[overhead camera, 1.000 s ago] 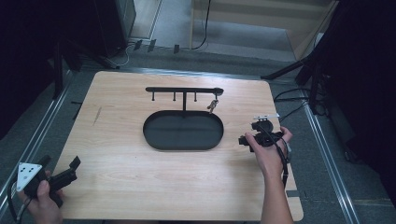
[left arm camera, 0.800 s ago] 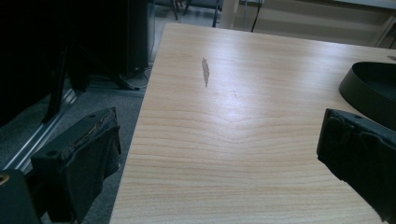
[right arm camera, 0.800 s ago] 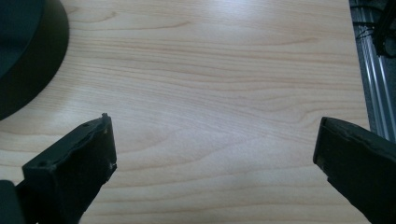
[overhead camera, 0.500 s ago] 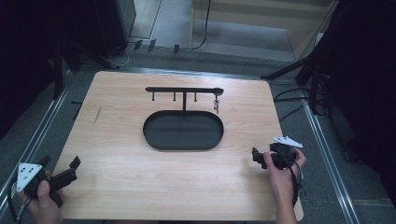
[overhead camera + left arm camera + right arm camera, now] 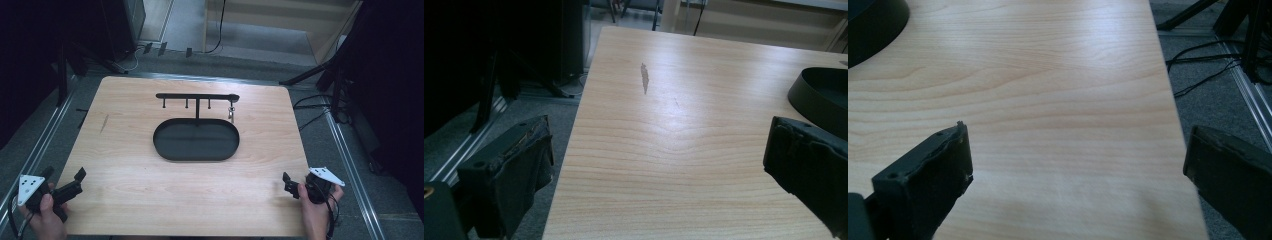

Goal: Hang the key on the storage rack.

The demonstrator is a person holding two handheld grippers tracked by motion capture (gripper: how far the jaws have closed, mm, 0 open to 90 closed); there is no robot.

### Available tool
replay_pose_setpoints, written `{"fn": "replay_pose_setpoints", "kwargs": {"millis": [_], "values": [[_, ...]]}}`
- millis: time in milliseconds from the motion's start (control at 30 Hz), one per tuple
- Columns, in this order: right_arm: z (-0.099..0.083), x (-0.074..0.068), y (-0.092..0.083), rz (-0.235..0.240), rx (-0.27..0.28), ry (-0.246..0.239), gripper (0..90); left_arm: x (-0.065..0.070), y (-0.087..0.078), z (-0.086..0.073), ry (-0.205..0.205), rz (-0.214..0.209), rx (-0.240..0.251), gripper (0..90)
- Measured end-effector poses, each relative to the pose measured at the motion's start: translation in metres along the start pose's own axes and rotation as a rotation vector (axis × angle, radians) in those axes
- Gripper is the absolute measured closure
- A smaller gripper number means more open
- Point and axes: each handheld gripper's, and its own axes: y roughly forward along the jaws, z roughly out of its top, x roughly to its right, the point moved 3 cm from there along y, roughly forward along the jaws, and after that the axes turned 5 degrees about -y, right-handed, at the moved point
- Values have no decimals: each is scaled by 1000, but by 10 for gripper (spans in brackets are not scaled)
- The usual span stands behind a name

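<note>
Key point(image 5: 231, 113) far from open jaws

Both grippers point(image 5: 75, 181) point(image 5: 289, 182) rest at the table's point(image 5: 130, 165) near corners, apparently empty.

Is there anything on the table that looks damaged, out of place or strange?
One thing: a short dark scuff marks the wooden table near its left edge, like a scratch in the surface. Otherwise the black rack stands upright behind the oval tray, with a small key-like item hanging at its right end.
</note>
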Motion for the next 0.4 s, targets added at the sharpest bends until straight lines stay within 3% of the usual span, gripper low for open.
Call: {"fn": "replay_pose_setpoints", "kwargs": {"millis": [167, 200, 400], "values": [[-12, 10, -9, 39, 29, 19, 0, 1, 0, 0, 6, 2, 1, 2], [-16, 11, -11, 51, 55, 39, 0, 1, 0, 0, 7, 2, -1, 2], [-17, 13, -15, 63, 99, 76, 0, 2, 0, -1, 21, 7, -5, 2]]}}
